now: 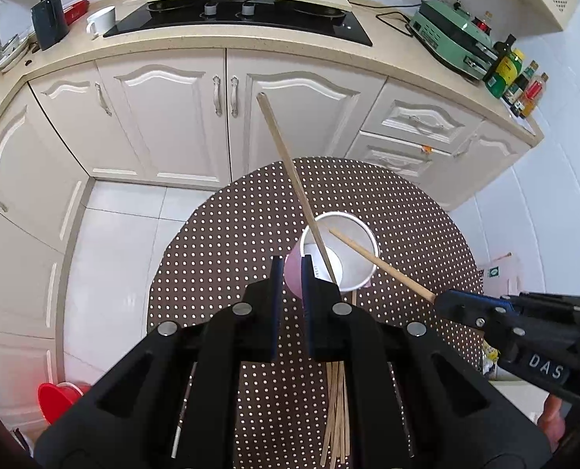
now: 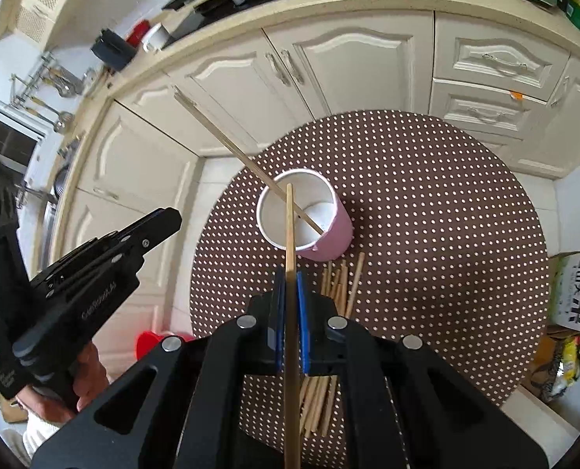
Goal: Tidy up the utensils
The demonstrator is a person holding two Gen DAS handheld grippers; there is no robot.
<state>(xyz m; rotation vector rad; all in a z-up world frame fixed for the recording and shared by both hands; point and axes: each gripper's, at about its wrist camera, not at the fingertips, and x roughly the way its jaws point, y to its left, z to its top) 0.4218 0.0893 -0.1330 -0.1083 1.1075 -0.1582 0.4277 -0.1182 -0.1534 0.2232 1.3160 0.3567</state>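
Dotted table (image 2: 426,195): right claw (image 2: 288,273) clamps chopstick (image 2: 290,226), tip over pink cup (image 2: 301,215); left claw (image 1: 290,269) nrly closed, empty.

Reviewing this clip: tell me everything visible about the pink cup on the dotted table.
The pink cup has a pale pink outer wall, white interior and white rim; its material is unclear. It stands upright on the brown polka-dot table, beside loose chopsticks. One chopstick leans inside it, its tip at the bottom, resting against the rim.
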